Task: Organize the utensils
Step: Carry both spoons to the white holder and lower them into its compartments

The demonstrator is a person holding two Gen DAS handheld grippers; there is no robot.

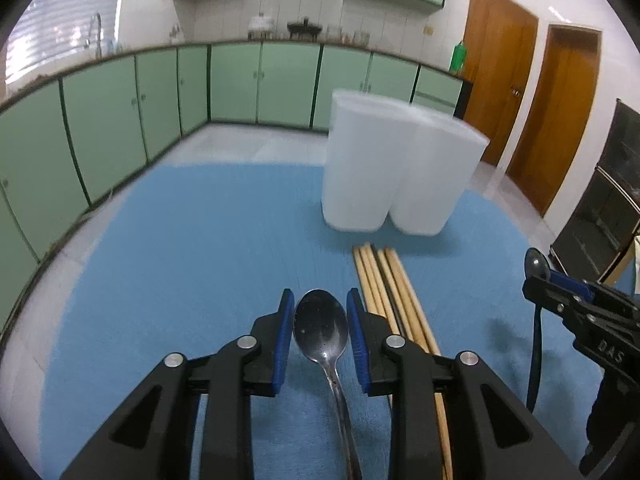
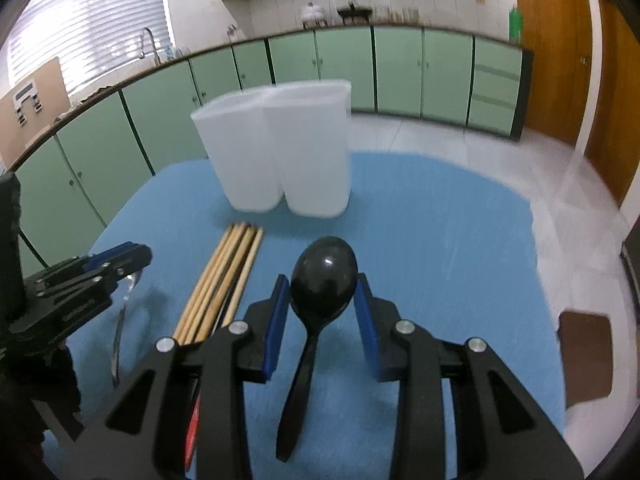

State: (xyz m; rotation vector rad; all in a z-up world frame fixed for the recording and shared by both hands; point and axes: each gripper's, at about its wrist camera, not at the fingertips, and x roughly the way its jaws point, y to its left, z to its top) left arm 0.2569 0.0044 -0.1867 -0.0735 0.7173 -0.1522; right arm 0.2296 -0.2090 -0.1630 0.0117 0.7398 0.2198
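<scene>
Left wrist view: left gripper (image 1: 321, 312) clasps a shiny metal spoon (image 1: 322, 330) by the bowl — blue pads pressing both sides, above the blue table mat (image 1: 180, 240).
Landmark: white plastic two-compartment utensil holder (image 1: 396, 172) stands upright beyond the spoon; bundle of wooden chopsticks (image 1: 386, 292) lies between them, right of the spoon.
Right wrist view: right gripper (image 2: 323, 304) straddles a black plastic spoon (image 2: 320, 280) — grip contact unclear; holder (image 2: 280, 156) beyond, chopsticks (image 2: 224, 280) just before it, left.
</scene>
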